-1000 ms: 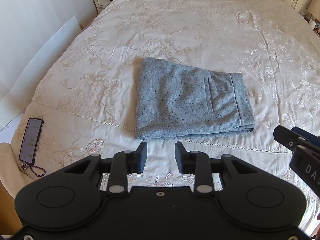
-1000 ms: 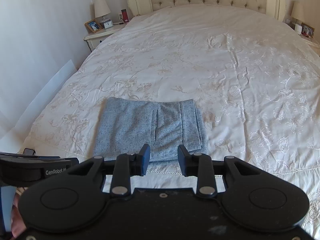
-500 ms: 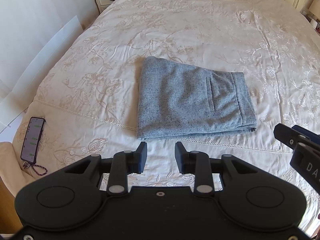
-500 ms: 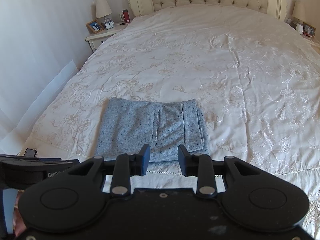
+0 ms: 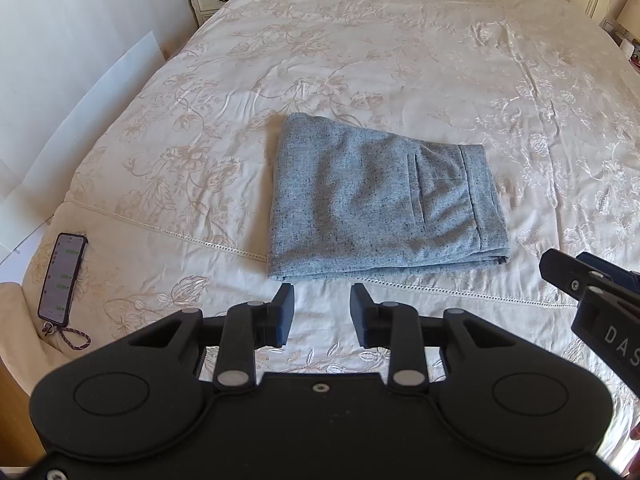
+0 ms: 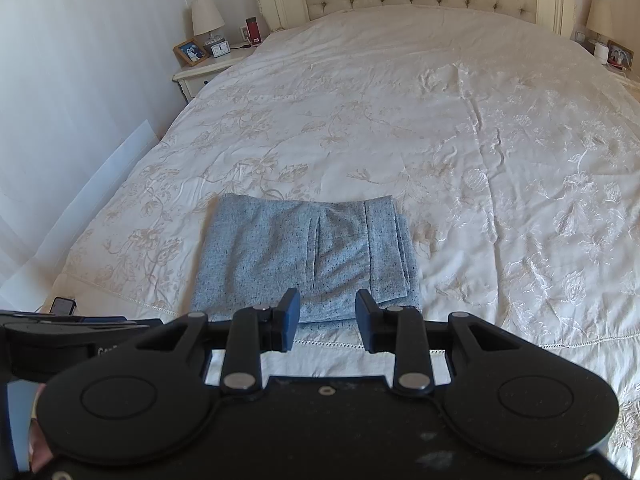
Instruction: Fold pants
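We see one phone (image 5: 62, 276) far left of our fingers, near the bed's (image 5: 400, 40) edge, and one pair of pants (image 5: 384, 196), folded into a flat grey rectangle. Two nightstands flank the headboard: the left nightstand (image 6: 208, 70) and the right nightstand (image 6: 612, 66), each with one lamp. The pants' long axis runs left to right, waistband end to the right. Our left gripper (image 5: 321, 314) hovers with its fingers parted by a moderate gap, holding nothing; the pants lie just ahead of the fingertips, not touching. Our right gripper (image 6: 328, 318) is likewise parted and empty, and the pants' near edge shows between and just beyond its fingers.
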The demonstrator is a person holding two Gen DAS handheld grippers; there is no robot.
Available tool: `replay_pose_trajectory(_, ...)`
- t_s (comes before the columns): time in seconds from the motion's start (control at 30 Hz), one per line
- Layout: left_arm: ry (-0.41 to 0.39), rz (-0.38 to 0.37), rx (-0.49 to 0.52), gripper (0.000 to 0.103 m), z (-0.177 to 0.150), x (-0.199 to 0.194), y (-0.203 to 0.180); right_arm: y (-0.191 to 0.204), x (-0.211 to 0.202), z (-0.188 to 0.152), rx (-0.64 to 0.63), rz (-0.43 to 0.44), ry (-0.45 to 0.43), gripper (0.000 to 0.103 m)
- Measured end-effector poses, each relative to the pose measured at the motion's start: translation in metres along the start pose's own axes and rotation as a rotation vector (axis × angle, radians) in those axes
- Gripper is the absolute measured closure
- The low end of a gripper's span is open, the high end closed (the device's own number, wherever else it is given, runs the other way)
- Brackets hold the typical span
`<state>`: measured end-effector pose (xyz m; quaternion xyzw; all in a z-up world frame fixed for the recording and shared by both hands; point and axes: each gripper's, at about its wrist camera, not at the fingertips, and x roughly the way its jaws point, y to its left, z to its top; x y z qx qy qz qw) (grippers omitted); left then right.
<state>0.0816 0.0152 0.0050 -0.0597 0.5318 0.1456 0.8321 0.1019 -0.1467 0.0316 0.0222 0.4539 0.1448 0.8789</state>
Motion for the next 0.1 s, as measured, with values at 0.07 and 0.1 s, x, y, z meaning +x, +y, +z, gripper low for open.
replay_pose_trajectory(0.07,0.002,-0.004,0.002,0.061,-0.0007,0.0009,-0.0017,-0.0004,0.0015,-0.0001,0.003,0.0,0.005,0.07)
replay_pose_trajectory(0.1,0.003,-0.005,0.002,0.061,-0.0008,0.0015,-0.0026,-0.0008,0.002,-0.0001,0.003,0.002,0.006,0.07)
